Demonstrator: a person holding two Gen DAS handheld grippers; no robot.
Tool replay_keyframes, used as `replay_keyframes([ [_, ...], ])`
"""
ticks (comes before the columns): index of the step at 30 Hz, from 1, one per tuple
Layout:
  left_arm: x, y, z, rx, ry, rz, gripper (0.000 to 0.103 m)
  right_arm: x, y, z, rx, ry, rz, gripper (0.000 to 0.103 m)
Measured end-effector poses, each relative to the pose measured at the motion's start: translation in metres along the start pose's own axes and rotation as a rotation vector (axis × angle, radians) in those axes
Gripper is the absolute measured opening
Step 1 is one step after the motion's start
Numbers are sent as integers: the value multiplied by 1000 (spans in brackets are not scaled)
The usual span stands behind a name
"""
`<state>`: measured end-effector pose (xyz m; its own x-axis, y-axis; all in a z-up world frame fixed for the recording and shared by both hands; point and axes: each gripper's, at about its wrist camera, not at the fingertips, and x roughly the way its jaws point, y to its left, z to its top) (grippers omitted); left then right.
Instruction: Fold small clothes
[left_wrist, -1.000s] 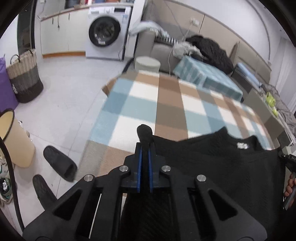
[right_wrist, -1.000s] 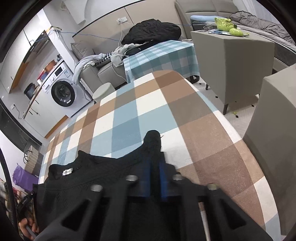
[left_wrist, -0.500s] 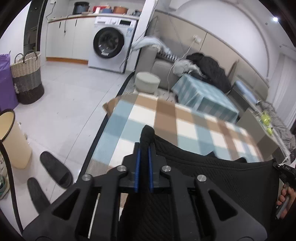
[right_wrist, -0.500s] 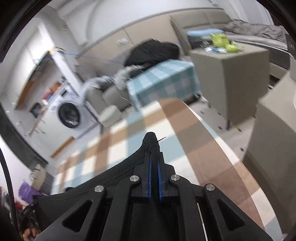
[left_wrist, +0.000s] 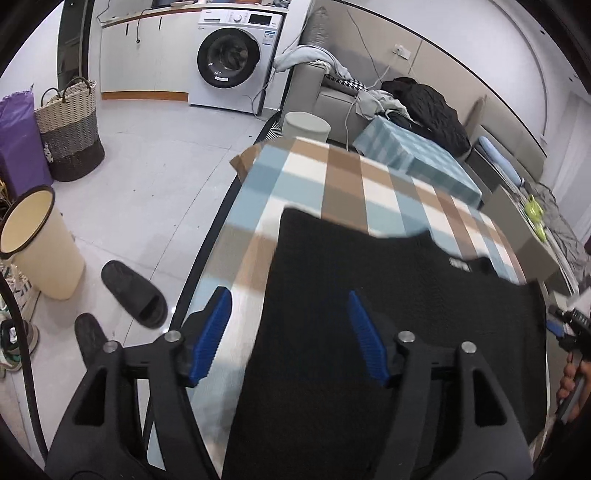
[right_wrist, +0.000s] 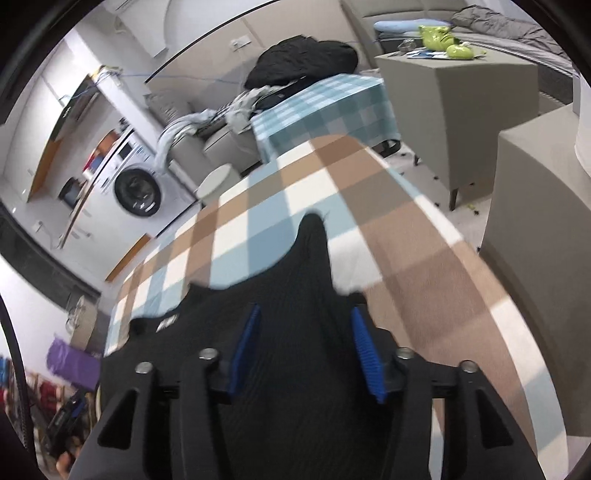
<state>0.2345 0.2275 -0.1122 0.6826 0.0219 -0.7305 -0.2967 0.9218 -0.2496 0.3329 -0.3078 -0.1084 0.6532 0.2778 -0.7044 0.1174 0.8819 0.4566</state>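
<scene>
The left tongs (left_wrist: 288, 336) stand with their blue-padded jaws spread wide and gripping nothing, poised over the left edge of the black knit garment (left_wrist: 388, 332); the right tongs (right_wrist: 304, 350) are likewise spread, with the garment lying under and between their pads but not pinched. The garment lies flat on the table (left_wrist: 332, 177), which is covered in a blue, brown and white check cloth. Beyond the table's far end stand a round stool (left_wrist: 306, 125) and a washing machine (left_wrist: 231, 59).
</scene>
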Motion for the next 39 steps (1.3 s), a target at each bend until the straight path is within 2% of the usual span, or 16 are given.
replay_keyframes([
  [2, -13, 1, -19, 9, 25, -8, 74, -12, 0, -12, -11, 25, 24, 68],
  [6, -38, 10, -57, -3, 76, -21, 74, -36, -4, -42, -42, 72, 53, 72],
  [12, -72, 20, -109, -30, 137, -30, 74, -79, -27, -92, -77, 105, 62, 72],
  [16, -89, 21, -137, -63, 159, -68, 74, -98, -44, -120, -70, 122, 54, 72],
  [21, -98, 15, -155, -60, 182, -93, 74, -104, -50, -146, -99, 135, 66, 72],
  [22, -99, 12, -157, -55, 184, -97, 74, -102, -48, -148, -108, 137, 67, 70],
  [24, -99, 7, -158, -51, 171, -102, 73, -94, -41, -150, -140, 148, 57, 51],
  [25, -98, 4, -158, -42, 164, -94, 69, -91, -37, -150, -156, 147, 59, 49],
  [27, -95, -1, -159, -34, 158, -98, 57, -88, -33, -151, -170, 135, 57, 33],
  [28, -93, -3, -159, -33, 159, -100, 47, -87, -32, -150, -178, 125, 50, 29],
  [29, -90, -6, -159, -32, 157, -100, 42, -88, -31, -150, -183, 111, 46, 21],
  [30, -88, -9, -159, -23, 152, -101, 33, -89, -30, -149, -188, 100, 46, 13],
  [31, -88, -12, -160, -13, 144, -99, 23, -90, -30, -148, -185, 90, 49, 12],
  [33, -87, -17, -159, 4, 131, -89, 16, -91, -31, -148, -184, 79, 53, 9],
  [39, -93, -16, -164, 27, 137, -88, 12, -93, -35, -154, -206, 85, 10, 6],
])
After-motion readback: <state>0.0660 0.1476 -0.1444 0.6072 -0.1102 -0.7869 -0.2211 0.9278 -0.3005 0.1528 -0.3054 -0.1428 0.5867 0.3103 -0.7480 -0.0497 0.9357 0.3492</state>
